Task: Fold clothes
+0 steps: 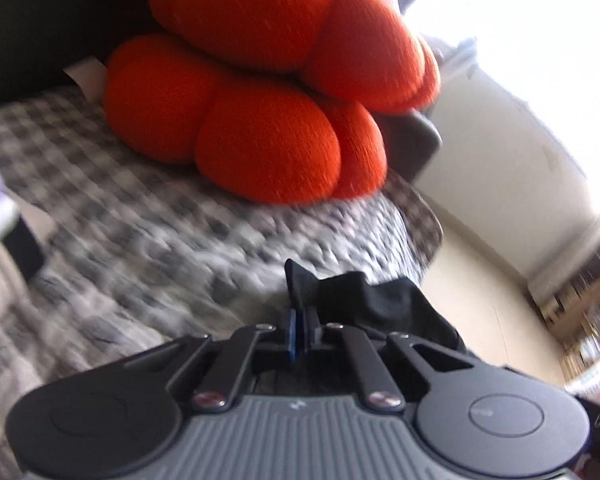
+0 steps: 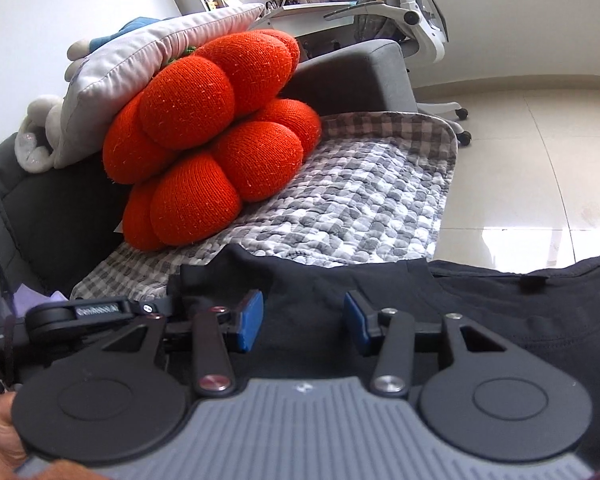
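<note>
A black T-shirt (image 2: 500, 300) lies spread at the near edge of a grey checked quilt (image 2: 360, 184) that covers the sofa seat, its collar and neck label showing toward the right of the right wrist view. The left gripper (image 1: 300, 330) is clamped tight on a bunched fold of that black cloth (image 1: 364, 300), the blue pads pressed together with fabric sticking up above them. The right gripper (image 2: 304, 320) hangs over the shirt with its jaws about half apart; dark cloth lies under the gap, and the pads do not press on it.

Beyond the shirt the quilt is bare up to an orange pumpkin-shaped cushion (image 2: 208, 140), and the quilt's right edge drops to pale floor tiles (image 2: 540, 152).

Only the right view shows the grey pillow (image 2: 140, 60) above the cushion, the white office chair (image 2: 416, 12) and the left gripper's side. The left view is motion-blurred, and the shirt's lower part is hidden behind both grippers.
</note>
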Demonstrator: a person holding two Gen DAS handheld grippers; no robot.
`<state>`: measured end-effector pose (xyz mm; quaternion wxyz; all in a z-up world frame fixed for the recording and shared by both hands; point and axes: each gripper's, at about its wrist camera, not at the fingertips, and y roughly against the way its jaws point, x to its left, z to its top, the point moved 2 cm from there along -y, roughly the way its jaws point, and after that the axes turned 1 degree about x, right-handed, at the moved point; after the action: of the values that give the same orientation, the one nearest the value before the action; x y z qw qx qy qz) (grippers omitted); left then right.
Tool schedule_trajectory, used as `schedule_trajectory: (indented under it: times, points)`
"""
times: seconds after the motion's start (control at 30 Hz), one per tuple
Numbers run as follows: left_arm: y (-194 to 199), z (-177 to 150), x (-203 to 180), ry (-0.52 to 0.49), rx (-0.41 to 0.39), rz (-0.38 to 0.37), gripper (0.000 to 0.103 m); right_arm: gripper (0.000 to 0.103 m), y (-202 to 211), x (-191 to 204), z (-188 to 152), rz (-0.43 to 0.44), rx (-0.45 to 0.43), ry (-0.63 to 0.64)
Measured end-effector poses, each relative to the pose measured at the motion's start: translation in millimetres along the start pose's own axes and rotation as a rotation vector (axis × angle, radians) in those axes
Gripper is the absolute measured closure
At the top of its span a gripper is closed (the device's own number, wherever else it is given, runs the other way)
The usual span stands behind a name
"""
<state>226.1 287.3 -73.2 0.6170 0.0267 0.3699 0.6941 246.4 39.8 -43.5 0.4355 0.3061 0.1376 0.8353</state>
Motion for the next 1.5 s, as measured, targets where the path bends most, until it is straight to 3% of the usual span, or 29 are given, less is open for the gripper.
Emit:
schedule_trajectory:
  times: [0.1, 0.2, 0.33, 0.43, 0.57, 0.63, 0.8, 1.0, 1.13, 1.2, 1.4, 1.5]
  points:
    - [15, 6, -3, 0.009, -0.034, 0.076, 0.100, 0.053, 0, 2, -1, -0.013, -0.010, 0.016]
    - [13, 4, -10, -0.010, 0.052, 0.244, 0.100, 0.053, -3, 1, -2, -0.021, -0.013, 0.023]
    - [7, -8, -12, -0.048, 0.081, 0.307, 0.099, 0.053, -5, 2, -4, -0.038, -0.018, 0.051]
    - [10, -7, -9, -0.058, 0.081, 0.296, 0.095, 0.053, -6, 1, -5, -0.047, -0.020, 0.064]
    - [18, -1, 0, -0.055, 0.163, 0.234, 0.086, 0.054, -1, 0, -2, -0.036, -0.014, 0.054]
    - [26, 0, 5, -0.049, 0.213, 0.188, 0.074, 0.053, 3, 1, 0, 0.002, 0.007, 0.052]
    - [44, -7, 10, -0.034, 0.349, 0.075, 0.072, 0.054, 11, 12, -2, 0.117, 0.057, 0.103]
    - [50, -27, 18, 0.088, 0.498, -0.033, 0.072, 0.053, 11, 27, -6, 0.157, 0.077, 0.149]
    - [49, -32, 23, 0.187, 0.485, -0.057, 0.078, 0.054, 10, 28, -7, 0.170, 0.080, 0.144]
    - [49, -34, 22, 0.215, 0.476, -0.060, 0.100, 0.053, 11, 28, -7, 0.174, 0.078, 0.142]
    - [78, -23, 13, 0.163, 0.368, 0.016, 0.100, 0.053, 13, 30, -8, 0.184, 0.085, 0.155]
    - [82, -24, 11, 0.139, 0.406, 0.056, 0.100, 0.054, 10, 35, -12, 0.201, 0.114, 0.188]
